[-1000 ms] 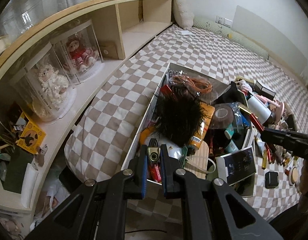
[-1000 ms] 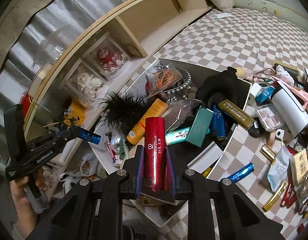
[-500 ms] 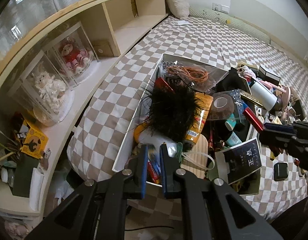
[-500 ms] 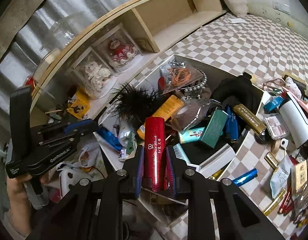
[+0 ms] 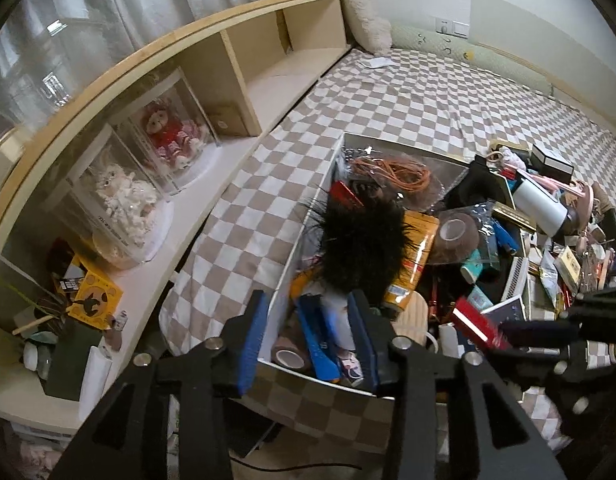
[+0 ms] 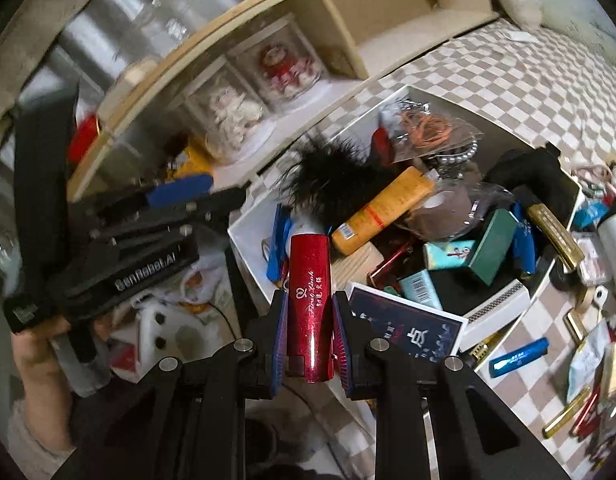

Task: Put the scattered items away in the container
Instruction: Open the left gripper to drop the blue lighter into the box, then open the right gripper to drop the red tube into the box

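Observation:
A white rectangular container lies on the checkered bed, crowded with items: a black feather puff, an orange tube, orange cord. My left gripper is open and empty above the container's near corner; it also shows in the right wrist view. My right gripper is shut on a glittery red tube, held above the container's near end; the tube shows in the left wrist view.
Scattered cosmetics, boxes and a white cylinder lie on the bed right of the container. A wooden shelf with doll display cases runs along the left. A dark booklet rests at the container's near edge.
My left gripper has opened and let go of the small item it held, which now lies in the container. My right gripper has moved nearer the container's near end with the red tube.

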`<state>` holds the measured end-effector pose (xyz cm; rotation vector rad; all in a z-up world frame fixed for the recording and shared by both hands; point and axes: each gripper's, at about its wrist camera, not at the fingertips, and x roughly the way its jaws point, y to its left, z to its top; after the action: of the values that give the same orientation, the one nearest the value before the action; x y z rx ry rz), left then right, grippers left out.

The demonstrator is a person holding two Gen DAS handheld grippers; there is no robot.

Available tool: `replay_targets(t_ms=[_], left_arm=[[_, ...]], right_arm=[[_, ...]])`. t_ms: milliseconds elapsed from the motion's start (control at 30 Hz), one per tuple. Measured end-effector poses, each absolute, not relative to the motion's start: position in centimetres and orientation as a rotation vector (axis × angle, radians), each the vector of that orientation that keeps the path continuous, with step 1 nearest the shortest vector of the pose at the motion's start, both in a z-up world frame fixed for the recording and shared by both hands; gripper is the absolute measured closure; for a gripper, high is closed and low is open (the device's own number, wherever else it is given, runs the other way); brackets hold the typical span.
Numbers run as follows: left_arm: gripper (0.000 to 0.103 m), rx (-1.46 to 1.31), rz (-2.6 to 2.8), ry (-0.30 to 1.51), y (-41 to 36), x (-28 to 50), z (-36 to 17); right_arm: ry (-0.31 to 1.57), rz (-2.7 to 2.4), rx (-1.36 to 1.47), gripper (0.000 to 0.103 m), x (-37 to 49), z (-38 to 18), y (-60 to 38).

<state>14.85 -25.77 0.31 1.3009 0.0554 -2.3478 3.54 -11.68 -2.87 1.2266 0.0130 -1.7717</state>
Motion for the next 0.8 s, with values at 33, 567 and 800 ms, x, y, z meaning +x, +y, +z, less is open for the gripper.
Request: replay_targets(t_ms=[33,567,800], left_arm=[[0.06,1.299,-2.347,0.062,-25.9,14.9,0.3],[0.047,1.318,-2.328,0.085,-26.6,15.2,-0.2],[0.041,1.331,-2.32,0.076,-26.5,15.0,-0.6]], right_arm=[[0.029,-1.77,1.225,0.08,3.7,-2.9,-11.9],[0.089,-1.824,1.197,0.08,4.1,-3.6,-14.2],[0.024,-1.859,1.272,0.079,2.3,-4.5,-12.4]])
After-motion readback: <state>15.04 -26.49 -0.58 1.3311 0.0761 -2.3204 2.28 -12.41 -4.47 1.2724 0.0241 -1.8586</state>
